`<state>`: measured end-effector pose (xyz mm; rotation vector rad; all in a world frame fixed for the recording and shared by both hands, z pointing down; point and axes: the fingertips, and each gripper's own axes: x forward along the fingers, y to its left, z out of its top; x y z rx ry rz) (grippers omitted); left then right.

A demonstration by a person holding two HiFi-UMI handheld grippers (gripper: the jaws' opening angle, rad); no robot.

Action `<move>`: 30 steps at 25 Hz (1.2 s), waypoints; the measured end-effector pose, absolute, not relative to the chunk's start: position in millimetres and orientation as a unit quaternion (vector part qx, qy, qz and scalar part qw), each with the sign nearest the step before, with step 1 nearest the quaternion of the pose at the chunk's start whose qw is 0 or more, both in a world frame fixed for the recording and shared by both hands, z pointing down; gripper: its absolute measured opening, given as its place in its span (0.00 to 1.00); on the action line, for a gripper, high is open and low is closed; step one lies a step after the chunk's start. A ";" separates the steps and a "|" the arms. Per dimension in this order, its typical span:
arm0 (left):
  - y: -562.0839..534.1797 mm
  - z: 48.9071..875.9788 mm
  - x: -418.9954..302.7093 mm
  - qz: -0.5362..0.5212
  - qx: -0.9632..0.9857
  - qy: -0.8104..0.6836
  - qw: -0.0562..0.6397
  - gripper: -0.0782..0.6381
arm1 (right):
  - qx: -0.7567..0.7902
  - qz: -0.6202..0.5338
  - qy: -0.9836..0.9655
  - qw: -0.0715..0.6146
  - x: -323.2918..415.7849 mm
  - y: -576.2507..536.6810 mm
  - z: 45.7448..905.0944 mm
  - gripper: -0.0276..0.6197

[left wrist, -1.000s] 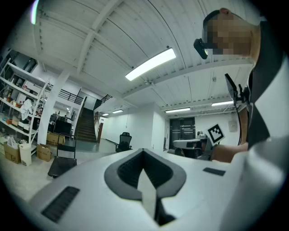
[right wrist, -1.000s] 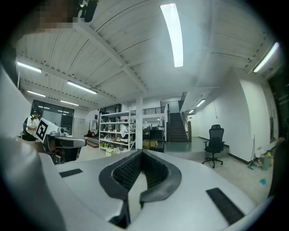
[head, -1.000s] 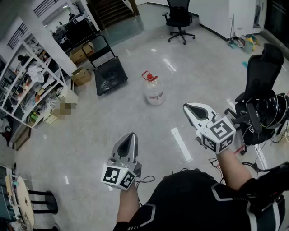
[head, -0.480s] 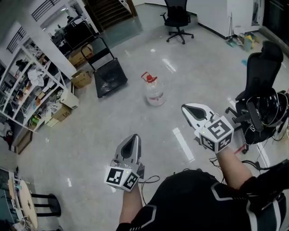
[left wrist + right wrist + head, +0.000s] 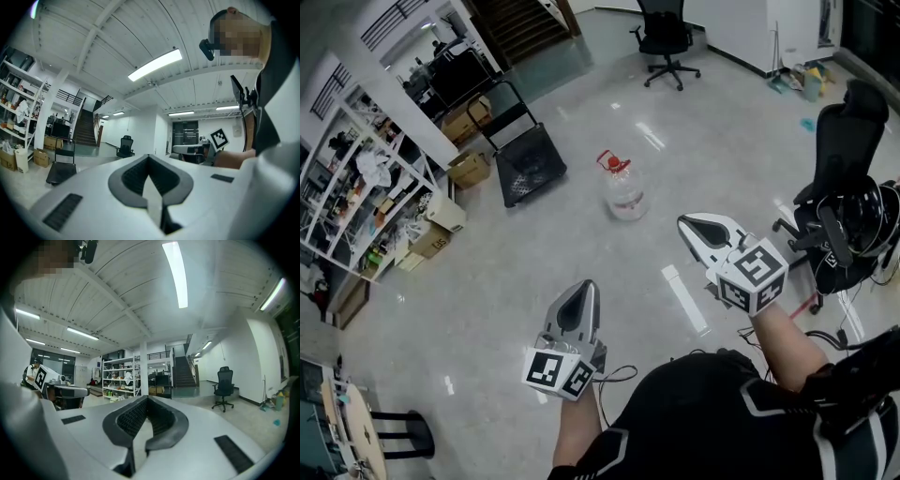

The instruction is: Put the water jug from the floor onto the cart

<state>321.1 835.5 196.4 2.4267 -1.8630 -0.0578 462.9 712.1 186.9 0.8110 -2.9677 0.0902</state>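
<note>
The clear water jug (image 5: 624,195) with a red cap and handle stands upright on the grey floor, in the middle of the head view. The black flat cart (image 5: 528,159), its handle raised, is parked to the jug's left near the shelves; it also shows in the left gripper view as the cart (image 5: 60,171). My left gripper (image 5: 584,287) is held level and well short of the jug, shut and empty. My right gripper (image 5: 685,223) is on the right, also short of the jug, shut with nothing in it. The left gripper (image 5: 149,158) and right gripper (image 5: 147,400) each show jaws meeting.
White shelving (image 5: 358,192) full of clutter lines the left side, with cardboard boxes (image 5: 470,165) beside the cart. One black office chair (image 5: 666,39) stands at the back, another office chair (image 5: 846,202) with cables at the right. Stairs (image 5: 520,21) rise at the back left.
The floor and shelves have slid slightly down and left in the head view as the person edges forward. Both grippers stay shut and empty; the jug and cart have not moved.
</note>
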 end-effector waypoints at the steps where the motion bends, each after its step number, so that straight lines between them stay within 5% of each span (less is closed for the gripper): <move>1: 836.2 195.5 315.7 -0.019 0.795 -0.605 0.040 0.10 | 0.266 0.029 -0.963 0.033 457.5 713.7 186.7 0.05; 13: 803.5 201.8 271.9 -0.022 0.813 -0.581 0.046 0.10 | 0.285 0.019 -0.957 0.051 415.6 693.8 189.9 0.05; 30: 554.1 197.4 260.9 0.017 0.795 -0.604 0.053 0.10 | 0.244 0.021 -0.969 0.039 400.3 442.5 193.5 0.05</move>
